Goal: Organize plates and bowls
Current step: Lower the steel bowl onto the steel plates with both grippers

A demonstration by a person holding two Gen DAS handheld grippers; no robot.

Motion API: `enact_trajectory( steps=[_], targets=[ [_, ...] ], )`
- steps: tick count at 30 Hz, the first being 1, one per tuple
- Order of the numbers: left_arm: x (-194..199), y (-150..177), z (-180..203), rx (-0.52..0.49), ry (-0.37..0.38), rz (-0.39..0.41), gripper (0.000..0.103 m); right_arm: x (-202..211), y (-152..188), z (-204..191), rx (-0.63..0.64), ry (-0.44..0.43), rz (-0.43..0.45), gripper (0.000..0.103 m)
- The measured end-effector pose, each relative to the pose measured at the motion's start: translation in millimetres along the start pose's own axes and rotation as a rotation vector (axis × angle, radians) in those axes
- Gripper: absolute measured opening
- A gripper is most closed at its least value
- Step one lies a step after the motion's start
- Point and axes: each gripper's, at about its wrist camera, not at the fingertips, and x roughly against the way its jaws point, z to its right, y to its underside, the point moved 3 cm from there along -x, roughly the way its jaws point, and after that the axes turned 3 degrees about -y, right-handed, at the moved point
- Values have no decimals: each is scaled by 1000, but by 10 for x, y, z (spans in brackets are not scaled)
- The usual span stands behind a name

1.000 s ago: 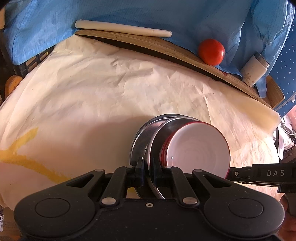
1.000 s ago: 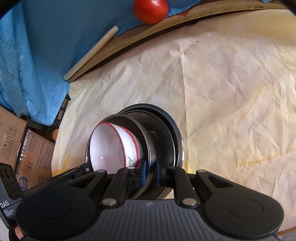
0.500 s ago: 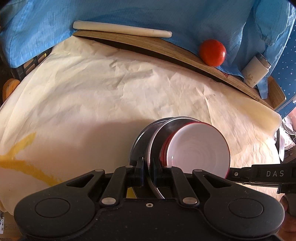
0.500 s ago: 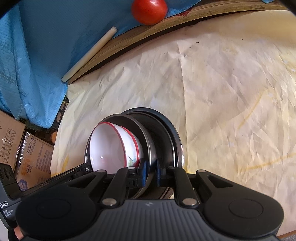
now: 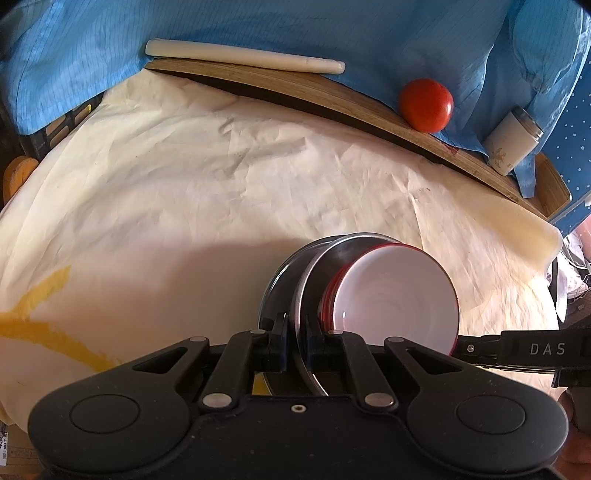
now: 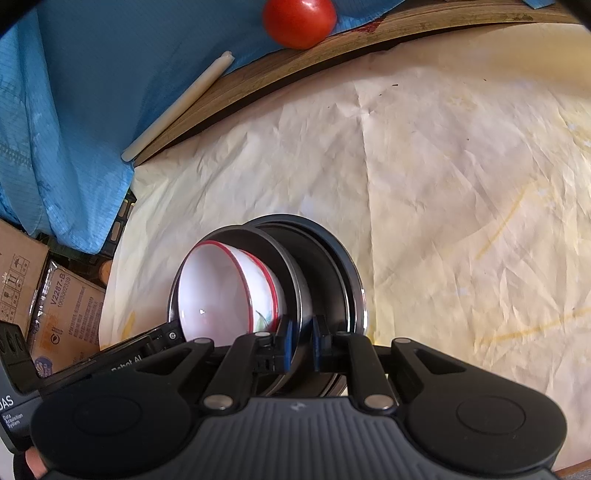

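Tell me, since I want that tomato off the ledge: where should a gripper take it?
Across its round middle, coming from above. The tomato sits against the blue cloth at the wooden ledge, so its back is blocked.

2 bowls (image 5: pixel 399 295) are sitting nested inside 2 stacked steel plates (image 5: pixel 314 273) on the paper-covered table (image 5: pixel 184 206); behind them, a tomato (image 5: pixel 426 104) and a candle (image 5: pixel 243 59) are lying on cloth (image 5: pixel 258 26).

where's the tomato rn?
The tomato sits at the far edge of the wooden board, against the blue cloth: upper right in the left wrist view, top centre in the right.
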Motion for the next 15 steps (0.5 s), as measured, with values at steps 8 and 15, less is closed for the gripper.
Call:
enact_trajectory(
  steps=[8,15],
  targets=[
    [-17,12,-2,1,-3,-3,7,-3,-1,-2,0,1,0,14],
    [-16,14,1,2,-3,-6,8,-2,-2,-5,-2,1,0,14]
  ],
)
